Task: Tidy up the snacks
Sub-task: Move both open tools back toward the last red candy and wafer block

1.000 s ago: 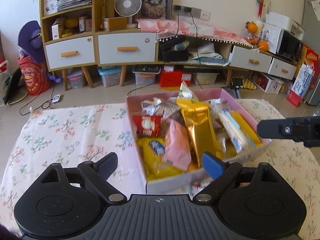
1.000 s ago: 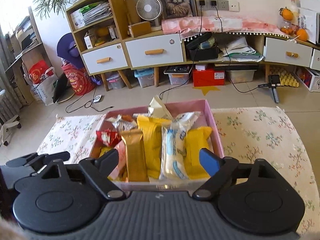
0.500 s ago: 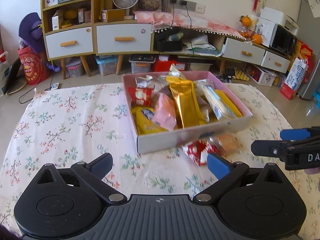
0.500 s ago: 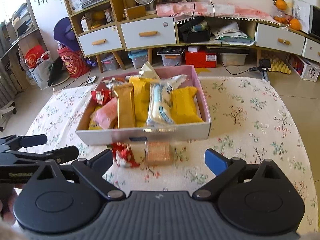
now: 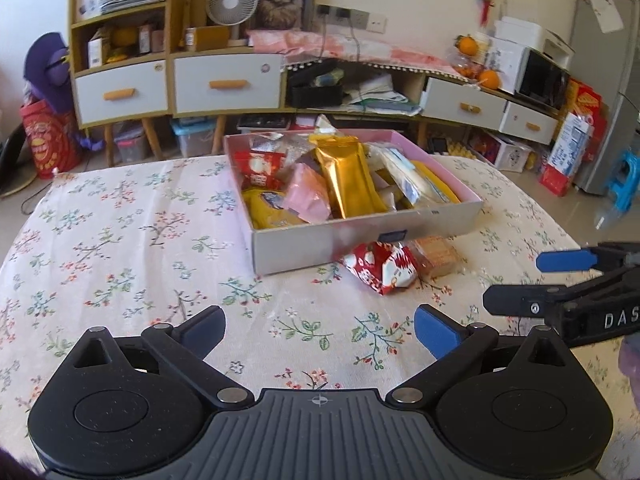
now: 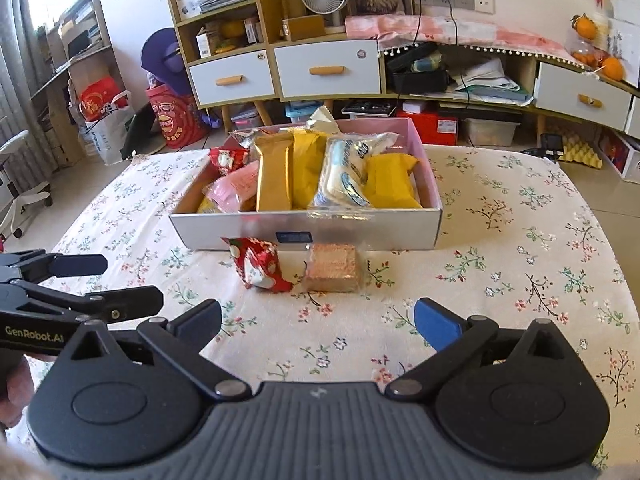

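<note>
Both the left gripper [image 5: 319, 328] and the right gripper [image 6: 318, 320] hover level above the floral tabletop [image 6: 520, 248], jaws spread, holding nothing. Just ahead, a red snack packet [image 6: 259, 265] and a brown wafer pack [image 6: 332, 268] lie against the filled snack box [image 6: 304, 230].

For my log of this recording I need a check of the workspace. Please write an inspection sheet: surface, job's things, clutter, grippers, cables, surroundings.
Surface: floral tablecloth, lying flat.
Job's things: pink box full of snack packs; red snack pack and brown wafer pack lie outside, in front of its near wall.
Clutter: nothing seen on the cloth.
Grippers: left gripper and right gripper both open, empty, short of the packs.
Cables: none on the table; black cables hang from the wall sockets.
Surroundings: shelf unit with drawers, fan, cat picture.
</note>
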`<state>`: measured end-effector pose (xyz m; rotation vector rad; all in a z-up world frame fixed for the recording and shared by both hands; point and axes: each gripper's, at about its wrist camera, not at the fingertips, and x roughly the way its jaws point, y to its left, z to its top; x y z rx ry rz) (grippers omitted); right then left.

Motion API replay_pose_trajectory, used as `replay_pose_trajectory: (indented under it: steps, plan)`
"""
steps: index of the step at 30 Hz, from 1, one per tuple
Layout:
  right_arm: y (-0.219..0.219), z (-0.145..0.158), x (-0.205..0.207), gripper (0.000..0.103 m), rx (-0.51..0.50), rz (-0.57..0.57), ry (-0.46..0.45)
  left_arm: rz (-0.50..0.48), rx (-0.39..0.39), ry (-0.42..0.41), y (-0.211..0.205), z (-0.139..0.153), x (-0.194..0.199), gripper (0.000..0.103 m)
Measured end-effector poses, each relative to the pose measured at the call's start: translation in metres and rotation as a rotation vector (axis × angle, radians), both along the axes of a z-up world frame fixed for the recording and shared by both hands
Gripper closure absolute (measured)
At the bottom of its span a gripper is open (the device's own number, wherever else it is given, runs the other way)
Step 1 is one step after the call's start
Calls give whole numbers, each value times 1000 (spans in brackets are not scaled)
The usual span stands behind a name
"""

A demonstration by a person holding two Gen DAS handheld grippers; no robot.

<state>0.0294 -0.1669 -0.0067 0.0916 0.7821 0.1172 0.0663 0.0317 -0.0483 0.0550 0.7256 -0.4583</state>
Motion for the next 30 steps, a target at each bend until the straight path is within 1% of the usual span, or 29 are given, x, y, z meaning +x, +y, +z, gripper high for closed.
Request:
replay_pose_trajectory:
  steps: [6, 9, 17, 20, 23, 24, 25, 26, 27, 28, 30]
  plan:
    - [-9, -9, 2, 0, -26, -11, 15, -46, 21, -9, -18, -17, 7, 2]
    - [-15, -11, 7, 0, -40, -21, 18, -48, 10, -13, -29, -23, 13, 2]
    - [-33, -15, 20, 0, -19, -61, 38, -67, -17, -27, -56, -32, 33, 3]
    - [-36, -18, 22, 0, -22, -60, 47, -54, -40, -13, -58, -35, 37, 8]
    - [-38, -20, 26, 0, -21, -55, 51, -53, -62, -5, -59, -35, 40, 17]
    - [-39, -21, 27, 0, -19, -55, 52, -54, -65, -7, -60, -35, 41, 22]
    - [-39, -21, 28, 0, -18, -55, 53, -56, -66, -12, -60, -34, 40, 31]
    - [-39, -22, 29, 0, -15, -56, 54, -59, -67, -14, -61, -34, 40, 37]
    - [-39, -23, 31, 1, -13, -58, 56, -61, -68, -14, -61, -34, 41, 48]
    - [-39, -24, 33, 1, -11, -60, 58, -62, -70, -11, -61, -34, 41, 55]
    - [-38, -26, 35, 1, -10, -63, 62, -61, -75, -7, -60, -33, 41, 57]
